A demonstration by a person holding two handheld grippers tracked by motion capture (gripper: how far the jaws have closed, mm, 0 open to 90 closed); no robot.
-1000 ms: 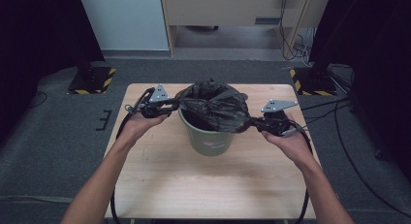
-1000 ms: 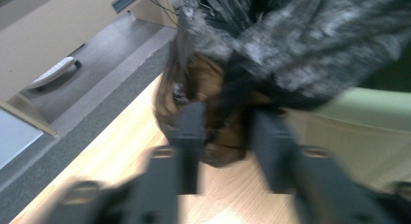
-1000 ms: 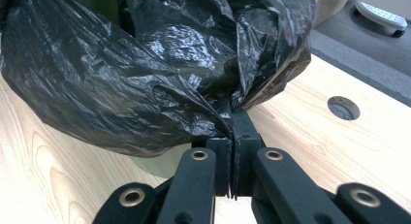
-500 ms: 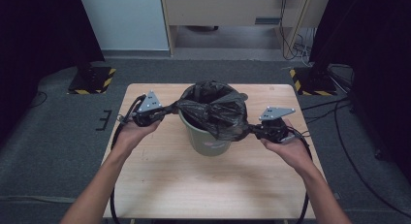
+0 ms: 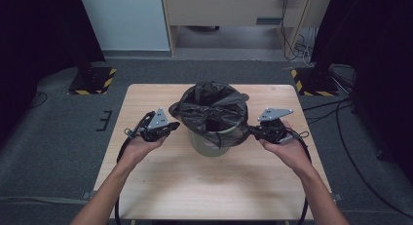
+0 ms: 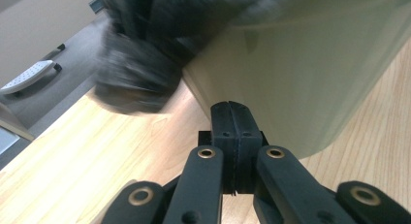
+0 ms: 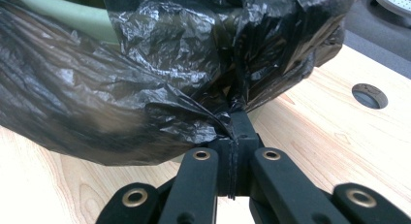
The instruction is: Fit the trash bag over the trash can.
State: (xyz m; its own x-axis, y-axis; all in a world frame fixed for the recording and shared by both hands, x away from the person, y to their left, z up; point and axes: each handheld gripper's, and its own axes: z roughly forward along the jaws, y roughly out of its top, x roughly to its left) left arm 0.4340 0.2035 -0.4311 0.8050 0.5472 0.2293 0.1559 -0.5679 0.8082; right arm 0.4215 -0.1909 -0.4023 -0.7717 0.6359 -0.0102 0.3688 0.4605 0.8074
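A pale green bin [image 5: 213,143] stands mid-table, lined with a black plastic bag [image 5: 214,107] that drapes over its rim. My left gripper [image 5: 174,125] is low at the bin's left side, shut with nothing between its fingers. In the left gripper view its tips [image 6: 229,108] sit just short of the bin wall [image 6: 300,78], and the bag [image 6: 140,73] hangs blurred above them. My right gripper [image 5: 252,131] is at the bin's right side, shut on the bag's edge. The right gripper view has its tips [image 7: 237,123] pinching a gathered fold of the bag [image 7: 145,88] below the bin rim [image 7: 72,15].
The wooden table [image 5: 195,186] has bare room in front of the bin and a round hole [image 7: 369,95] near its right side. Stand bases with yellow-black stripes [image 5: 92,81] rest on the floor beyond the table. Cables [image 5: 341,137] trail at the right.
My left gripper has dropped down and away from the bag's rim; the bag edge once stretched to it now hangs loose over the bin. The right gripper has kept its hold and place.
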